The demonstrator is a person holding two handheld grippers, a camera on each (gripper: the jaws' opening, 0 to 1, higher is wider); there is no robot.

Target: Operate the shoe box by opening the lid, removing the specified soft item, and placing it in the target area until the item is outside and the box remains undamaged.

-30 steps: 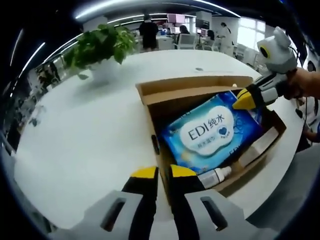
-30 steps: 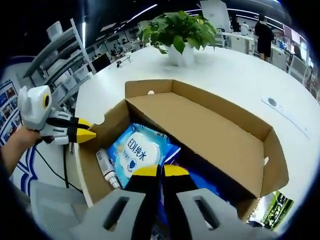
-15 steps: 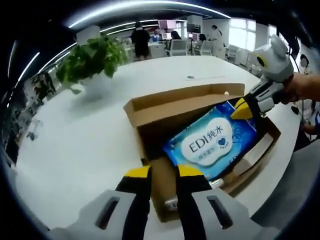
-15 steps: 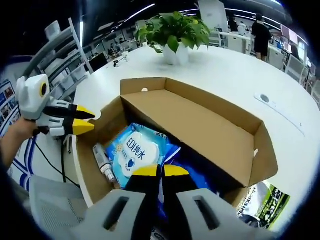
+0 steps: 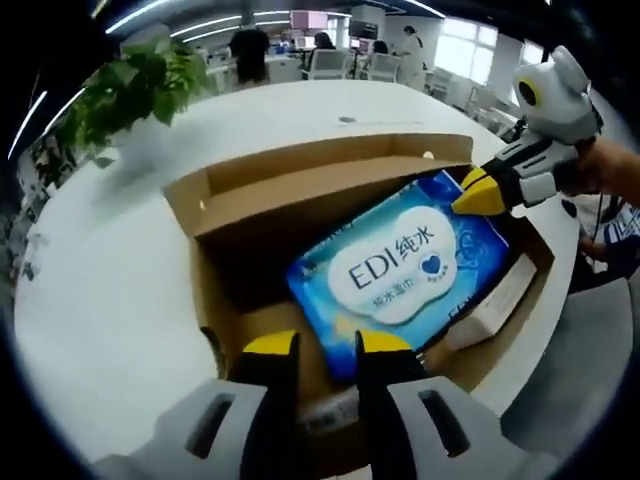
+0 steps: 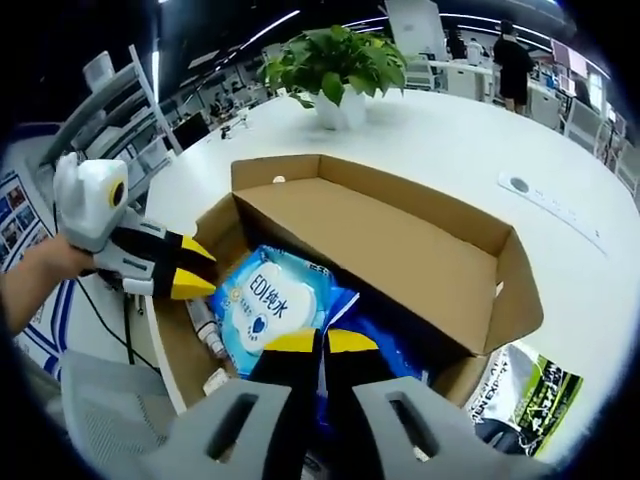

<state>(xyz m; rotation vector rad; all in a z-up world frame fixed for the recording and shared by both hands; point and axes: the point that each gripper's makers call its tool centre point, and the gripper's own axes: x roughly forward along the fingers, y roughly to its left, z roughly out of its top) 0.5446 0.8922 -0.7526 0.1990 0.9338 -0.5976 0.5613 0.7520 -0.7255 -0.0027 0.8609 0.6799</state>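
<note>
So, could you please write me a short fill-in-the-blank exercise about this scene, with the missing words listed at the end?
1. The blue wet-wipe pack lies inside the open brown ____ shoe box.
2. The green potted plant stands on the ____ table.
3. The left gripper has black jaws with ____ tips.
4. In the left gripper view, the right gripper touches the pack's ____ corner.

Missing words: cardboard; white; yellow; upper right
</note>
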